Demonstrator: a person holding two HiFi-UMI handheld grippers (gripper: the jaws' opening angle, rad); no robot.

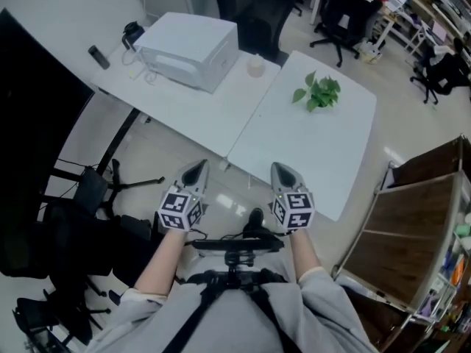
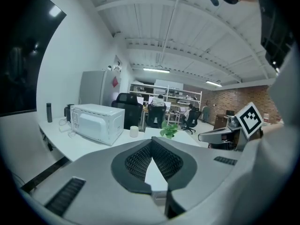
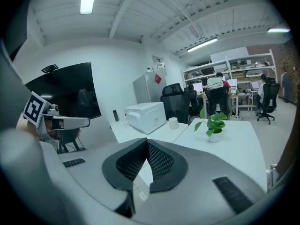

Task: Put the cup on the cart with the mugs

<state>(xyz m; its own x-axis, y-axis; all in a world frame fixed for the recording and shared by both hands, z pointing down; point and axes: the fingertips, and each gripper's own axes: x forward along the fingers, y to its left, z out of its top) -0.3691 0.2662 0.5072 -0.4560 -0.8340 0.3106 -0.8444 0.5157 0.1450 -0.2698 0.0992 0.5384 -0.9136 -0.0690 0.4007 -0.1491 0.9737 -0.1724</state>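
A small pale cup (image 1: 255, 66) stands on the white table (image 1: 213, 116), just right of a white microwave (image 1: 190, 48). It also shows in the left gripper view, cup (image 2: 134, 131), and in the right gripper view, cup (image 3: 173, 123). My left gripper (image 1: 196, 169) and right gripper (image 1: 282, 170) hang side by side over the floor, short of the table's near edge and well away from the cup. The jaws of the left gripper (image 2: 151, 142) and the right gripper (image 3: 146, 142) meet at their tips with nothing between them. A brown wooden cart (image 1: 408, 234) stands at the right.
A potted green plant (image 1: 318, 92) sits on the adjoining white table (image 1: 316, 153). A dark bottle (image 1: 98, 56) and a black device (image 1: 132, 31) lie left of the microwave. Black office chairs (image 1: 254, 9) stand behind the tables. A black screen (image 1: 33, 123) fills the left side.
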